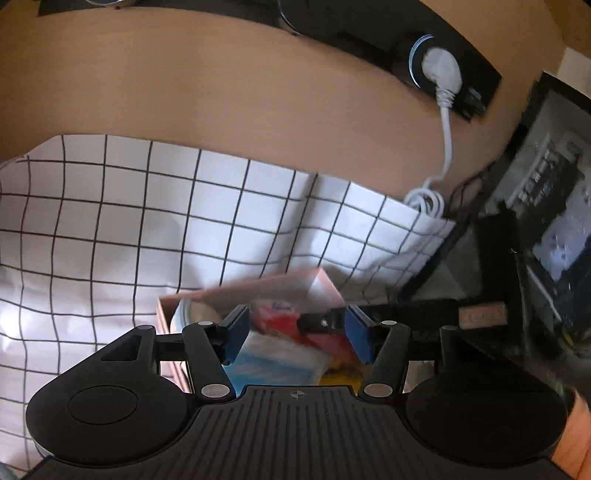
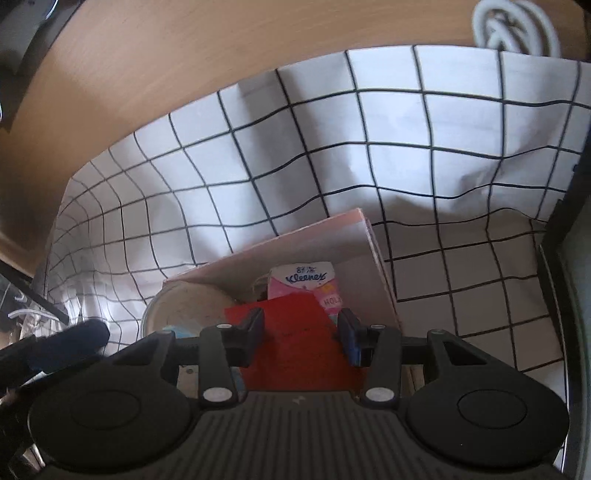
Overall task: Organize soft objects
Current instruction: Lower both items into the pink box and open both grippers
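Note:
A pink box (image 2: pixel 295 251) stands on a white black-grid cloth (image 2: pixel 332 155) and holds soft items. In the right wrist view, my right gripper (image 2: pixel 301 334) is shut on a red packet (image 2: pixel 299 343) over the box, above a pink Kleenex pack (image 2: pixel 303 284) and a round cream pad (image 2: pixel 184 306). In the left wrist view, my left gripper (image 1: pixel 297 334) is open and empty above the same box (image 1: pixel 258 288). Below it lie a light blue-white tissue pack (image 1: pixel 277 362), the red packet (image 1: pixel 291 325) and something yellow (image 1: pixel 343 373). The right gripper's fingertip (image 1: pixel 321 321) reaches in from the right.
The cloth (image 1: pixel 147 221) lies on a wooden table (image 1: pixel 221 92). A white cable (image 1: pixel 447 140) runs from a plug on a black strip (image 1: pixel 439 66) at the back right and coils by the cloth corner (image 2: pixel 513 26). Dark equipment (image 1: pixel 535 221) stands at the right.

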### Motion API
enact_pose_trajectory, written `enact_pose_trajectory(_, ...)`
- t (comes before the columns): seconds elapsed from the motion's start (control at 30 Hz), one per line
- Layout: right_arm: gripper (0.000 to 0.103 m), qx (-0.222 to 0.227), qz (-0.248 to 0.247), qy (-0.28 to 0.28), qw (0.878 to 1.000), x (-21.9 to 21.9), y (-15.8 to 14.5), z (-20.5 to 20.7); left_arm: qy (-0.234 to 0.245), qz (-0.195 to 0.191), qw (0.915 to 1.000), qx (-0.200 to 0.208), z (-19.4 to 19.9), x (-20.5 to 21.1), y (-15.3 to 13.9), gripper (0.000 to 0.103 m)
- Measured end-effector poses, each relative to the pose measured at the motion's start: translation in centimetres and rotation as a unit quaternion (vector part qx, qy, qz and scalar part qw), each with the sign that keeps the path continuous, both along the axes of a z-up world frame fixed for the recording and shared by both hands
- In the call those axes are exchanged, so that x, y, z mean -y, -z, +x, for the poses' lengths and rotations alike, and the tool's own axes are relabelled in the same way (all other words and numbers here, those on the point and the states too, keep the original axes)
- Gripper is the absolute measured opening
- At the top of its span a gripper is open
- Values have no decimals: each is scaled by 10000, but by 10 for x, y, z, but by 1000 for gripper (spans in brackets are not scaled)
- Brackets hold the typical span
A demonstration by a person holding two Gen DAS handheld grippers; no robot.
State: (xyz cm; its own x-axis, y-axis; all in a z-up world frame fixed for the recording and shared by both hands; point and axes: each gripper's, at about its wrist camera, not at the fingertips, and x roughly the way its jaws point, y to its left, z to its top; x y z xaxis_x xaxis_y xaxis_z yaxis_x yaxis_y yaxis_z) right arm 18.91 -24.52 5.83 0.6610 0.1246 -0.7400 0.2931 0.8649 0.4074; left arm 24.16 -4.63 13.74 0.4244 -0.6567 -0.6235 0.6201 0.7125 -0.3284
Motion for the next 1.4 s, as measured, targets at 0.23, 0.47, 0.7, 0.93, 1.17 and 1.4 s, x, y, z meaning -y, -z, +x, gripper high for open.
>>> enact_pose_trajectory(0.23, 49, 516, -264, 54, 9983, -2, -27, -21, -45, 724, 9973, -93, -13, -4, 0, 50)
enact_pose_trajectory(0.47, 48, 376, 52, 302, 9988, 9, -13, -21, -120, 1069, 9935, -377, -22, -8, 25, 50)
enact_pose_trajectory(0.7, 47, 590, -20, 570, 9966, 12, -21, -39, -17, 997, 9929, -641, -17, 13, 41, 55)
enact_pose_trajectory(0.93, 35, 359, 451, 464, 9973, 11, -1, -35, -151, 915, 9923, -826, -13, 8, 46, 52)
enact_pose_trajectory(1.17, 33, 268, 491, 340, 9979, 0, 11, -15, -118, 826, 9939, -715, -13, 5, 38, 51)
enact_pose_trajectory(1.4, 33, 910, 80, 139, 9957, -8, -29, -38, -164, 994, 9928, -643, -14, 16, 50, 52)
